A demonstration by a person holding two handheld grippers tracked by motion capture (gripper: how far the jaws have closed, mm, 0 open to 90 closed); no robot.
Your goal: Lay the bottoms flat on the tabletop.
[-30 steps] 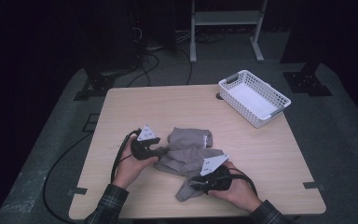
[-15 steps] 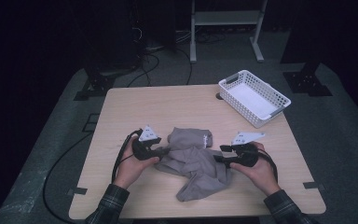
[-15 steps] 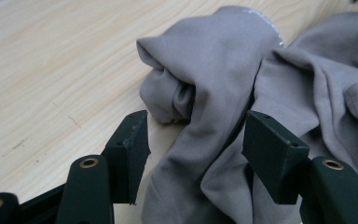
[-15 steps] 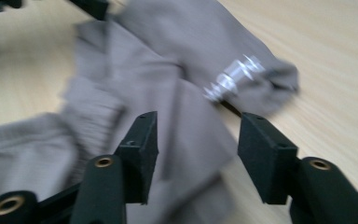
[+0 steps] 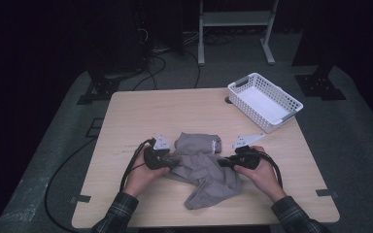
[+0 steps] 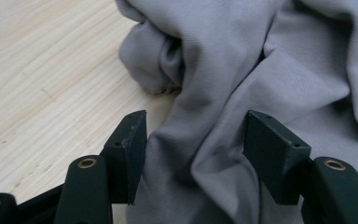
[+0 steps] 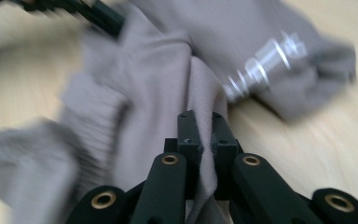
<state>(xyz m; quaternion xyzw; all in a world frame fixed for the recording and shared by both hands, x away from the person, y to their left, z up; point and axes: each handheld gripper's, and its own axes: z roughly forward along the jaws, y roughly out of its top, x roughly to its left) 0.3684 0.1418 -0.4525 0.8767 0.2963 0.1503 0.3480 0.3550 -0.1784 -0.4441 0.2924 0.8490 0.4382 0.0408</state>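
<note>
— Where's the grey garment?
— Crumpled mid-table, between both hands. The right gripper has just closed — jaws pinch a fold.
— The left gripper?
— Jaws spread, cloth bunched between them — pads not pressing it.

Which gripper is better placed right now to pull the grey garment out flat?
Probably the right gripper: its jaws have just closed on a fold of the grey garment. The left gripper only straddles the cloth with its jaws open.
</note>
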